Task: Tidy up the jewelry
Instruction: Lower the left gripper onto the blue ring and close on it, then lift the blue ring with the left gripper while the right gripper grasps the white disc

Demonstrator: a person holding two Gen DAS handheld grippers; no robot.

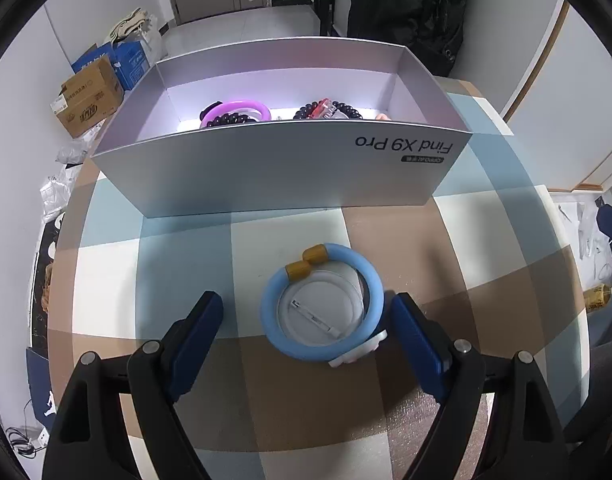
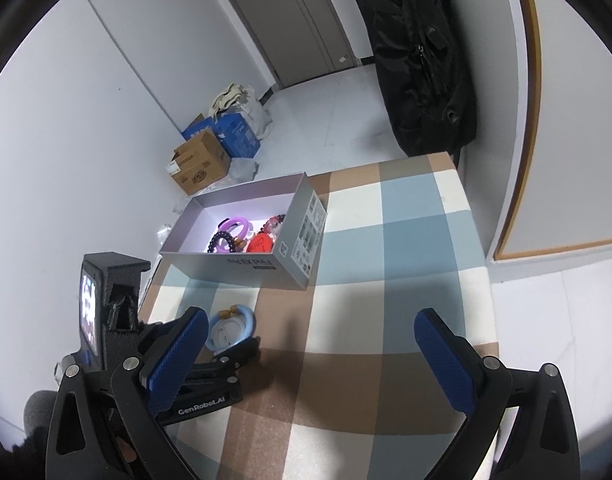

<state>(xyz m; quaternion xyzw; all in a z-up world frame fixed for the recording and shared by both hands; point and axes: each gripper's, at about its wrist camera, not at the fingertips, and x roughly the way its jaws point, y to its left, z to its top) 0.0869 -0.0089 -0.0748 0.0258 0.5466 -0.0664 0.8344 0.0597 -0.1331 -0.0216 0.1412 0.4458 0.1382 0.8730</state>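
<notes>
Two tongs stood spread, pinching nothing; your left tongs (image 1: 306,320) straddled the blue bracelet (image 1: 322,304) on the checked desk (image 1: 446,240), its right pad beside the ring; your right tongs (image 2: 312,344) hovered apart; the grey box (image 1: 265,168) held other bracelets.

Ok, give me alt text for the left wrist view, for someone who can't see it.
The open left gripper hangs over a light blue ring bracelet lying on a checked tablecloth, one pad close beside the ring, neither visibly pressing it. Behind stands an open grey box holding purple and dark beaded bracelets.
</notes>
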